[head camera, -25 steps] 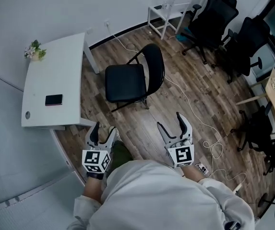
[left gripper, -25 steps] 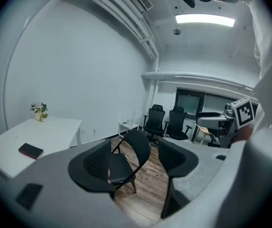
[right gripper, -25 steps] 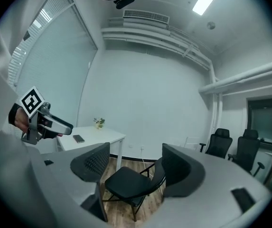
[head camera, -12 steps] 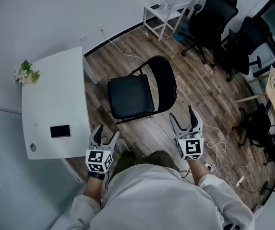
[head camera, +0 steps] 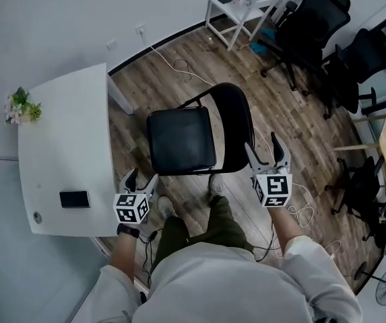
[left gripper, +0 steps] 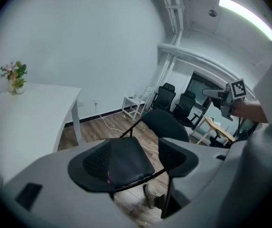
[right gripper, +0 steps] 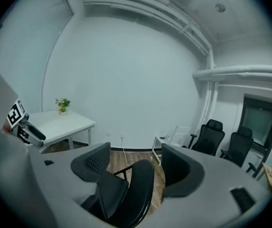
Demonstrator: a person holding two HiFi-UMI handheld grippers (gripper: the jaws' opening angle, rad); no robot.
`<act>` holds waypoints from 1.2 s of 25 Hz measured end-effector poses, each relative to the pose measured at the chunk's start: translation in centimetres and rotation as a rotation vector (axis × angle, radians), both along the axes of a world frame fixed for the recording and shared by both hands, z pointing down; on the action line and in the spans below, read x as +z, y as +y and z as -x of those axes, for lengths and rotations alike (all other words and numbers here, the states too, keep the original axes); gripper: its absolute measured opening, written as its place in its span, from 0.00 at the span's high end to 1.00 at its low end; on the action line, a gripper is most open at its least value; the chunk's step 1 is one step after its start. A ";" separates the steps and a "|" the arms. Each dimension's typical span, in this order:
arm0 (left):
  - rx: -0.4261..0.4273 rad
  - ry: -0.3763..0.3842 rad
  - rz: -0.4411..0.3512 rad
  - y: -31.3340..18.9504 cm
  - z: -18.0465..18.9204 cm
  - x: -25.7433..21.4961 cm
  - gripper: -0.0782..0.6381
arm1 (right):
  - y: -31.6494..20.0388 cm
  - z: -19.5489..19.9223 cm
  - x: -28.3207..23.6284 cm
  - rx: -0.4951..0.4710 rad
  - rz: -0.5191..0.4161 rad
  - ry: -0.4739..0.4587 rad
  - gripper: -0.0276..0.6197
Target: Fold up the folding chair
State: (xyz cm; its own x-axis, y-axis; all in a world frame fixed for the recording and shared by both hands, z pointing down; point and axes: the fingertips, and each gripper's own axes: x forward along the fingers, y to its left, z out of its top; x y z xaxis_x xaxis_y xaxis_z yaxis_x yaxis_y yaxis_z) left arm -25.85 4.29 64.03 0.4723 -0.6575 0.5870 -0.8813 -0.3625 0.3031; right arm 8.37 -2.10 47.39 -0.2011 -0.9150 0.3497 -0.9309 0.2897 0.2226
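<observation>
The black folding chair stands unfolded on the wood floor, its seat [head camera: 180,140] facing me and its backrest [head camera: 236,121] to the right. My left gripper [head camera: 141,178] is open, just short of the seat's front left corner and apart from it. My right gripper [head camera: 266,149] is open beside the backrest's right edge, touching nothing. In the left gripper view the seat [left gripper: 126,160] lies beyond the open jaws. In the right gripper view the backrest [right gripper: 139,186] stands edge-on beyond the open jaws.
A white table [head camera: 58,140] at the left carries a phone [head camera: 75,198] and a small flower pot [head camera: 19,106]. Cables [head camera: 302,210] lie on the floor at the right. Black office chairs [head camera: 314,19] and a white rack [head camera: 243,9] stand at the back.
Both grippers have moved forward to the chair as the person stepped closer. The left one sank towards the seat's corner; the right one came up beside the backrest. Both jaws stayed open.
</observation>
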 end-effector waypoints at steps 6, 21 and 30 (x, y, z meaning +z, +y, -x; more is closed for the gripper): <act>-0.115 0.015 0.201 -4.7 -0.3 10.9 0.45 | -8.5 -3.9 8.6 -0.025 0.164 -0.008 0.42; -0.226 0.019 0.602 -11.2 2.2 40.1 0.32 | -21.5 -7.1 26.8 -0.025 0.669 -0.284 0.42; -0.171 0.209 0.712 -11.1 0.9 50.1 0.31 | -22.0 -6.8 30.9 -0.064 0.883 -0.359 0.57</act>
